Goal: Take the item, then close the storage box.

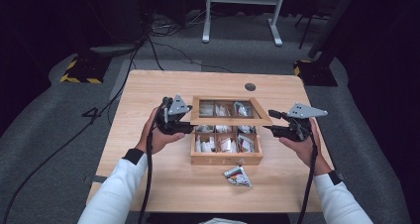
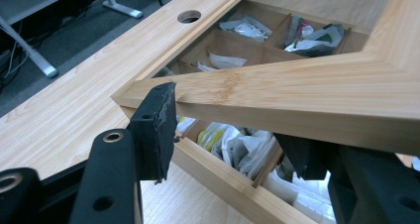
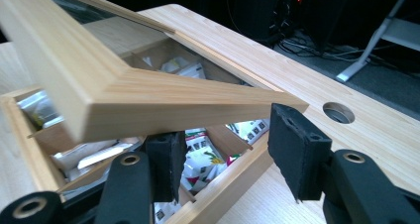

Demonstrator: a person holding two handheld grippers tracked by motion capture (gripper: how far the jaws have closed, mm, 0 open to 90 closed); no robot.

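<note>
A wooden compartment box [image 1: 227, 159] stands mid-table, with packets [image 2: 237, 144] in its cells. Its glass-windowed lid [image 1: 230, 120] is tilted part-way up, the front rail raised off the box. My left gripper [image 1: 190, 127] is at the lid's front left corner, jaws apart. In the left gripper view [image 2: 230, 144] one pad stands beside the lid [image 2: 297, 92] corner and the other sits under the rail. My right gripper [image 1: 267, 127] mirrors this at the front right corner. In the right gripper view [image 3: 232, 159] one pad is beneath the lid [image 3: 148, 97] and the other just outside its corner.
One loose packet [image 1: 237, 176] lies on the table [image 1: 148, 100] in front of the box. A round cable hole [image 1: 250, 86] sits near the far edge. Cables trail from both grippers toward the near edge. A desk frame [image 1: 242, 6] stands on the floor beyond.
</note>
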